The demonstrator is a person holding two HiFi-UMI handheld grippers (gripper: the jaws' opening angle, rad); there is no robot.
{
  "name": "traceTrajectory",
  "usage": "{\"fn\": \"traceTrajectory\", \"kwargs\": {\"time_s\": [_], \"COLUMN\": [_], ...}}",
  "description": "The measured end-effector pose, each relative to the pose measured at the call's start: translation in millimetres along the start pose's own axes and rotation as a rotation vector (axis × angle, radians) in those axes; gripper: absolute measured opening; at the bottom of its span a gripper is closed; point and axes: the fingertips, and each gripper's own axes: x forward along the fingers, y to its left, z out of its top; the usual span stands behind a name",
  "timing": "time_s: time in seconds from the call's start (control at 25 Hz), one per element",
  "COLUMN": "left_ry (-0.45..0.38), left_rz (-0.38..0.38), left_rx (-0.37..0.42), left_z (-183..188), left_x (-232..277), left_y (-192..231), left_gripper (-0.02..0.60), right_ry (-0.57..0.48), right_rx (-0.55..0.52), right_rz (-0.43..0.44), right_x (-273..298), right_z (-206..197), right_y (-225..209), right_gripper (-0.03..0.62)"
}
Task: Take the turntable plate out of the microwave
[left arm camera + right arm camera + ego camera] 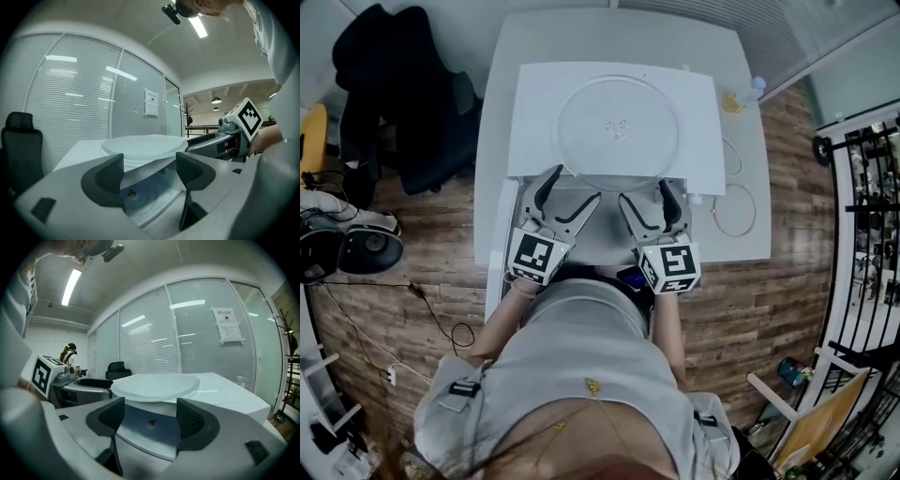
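The clear glass turntable plate point(617, 127) lies flat on top of the white microwave point(534, 103), overhanging its front edge a little. Both grippers hover just in front of the microwave, below the plate's near rim, touching nothing. My left gripper point(570, 190) is open and empty. My right gripper point(647, 195) is open and empty too. In the left gripper view the plate point(145, 144) sits above the open cavity, whose drive hub point(132, 192) shows between the jaws. The right gripper view shows the same plate point(154, 386) above the bare cavity floor and hub point(151, 422).
The microwave door point(500, 246) hangs open at the left. The white table point(750, 239) carries a cable loop point(734, 209) and a small bottle point(749, 92) at the right. A black chair point(403, 94) stands left; a metal rack point(867, 216) stands right.
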Motion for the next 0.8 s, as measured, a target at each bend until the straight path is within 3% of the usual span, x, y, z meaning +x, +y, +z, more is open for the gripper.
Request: {"fn": "traceTrajectory", "kwargs": {"time_s": [0.64,0.8], "left_ry": [0.016,0.001], "left_rz": [-0.004,-0.011], "left_rx": [-0.003,-0.049], "left_z": [2.6,6.4], "left_x": [8.4,8.6], "left_y": [8.0,8.6], "left_gripper": [0.344,0.344], "right_ry": [0.004,0.004], "right_rx": [-0.035,-0.045], "right_rz": [-0.095,-0.087], "right_x": [3.6,4.5], "right_z": [3.6,5.2], "right_y": [-1.4,-2.5], "right_gripper": [0.325,0.325]}}
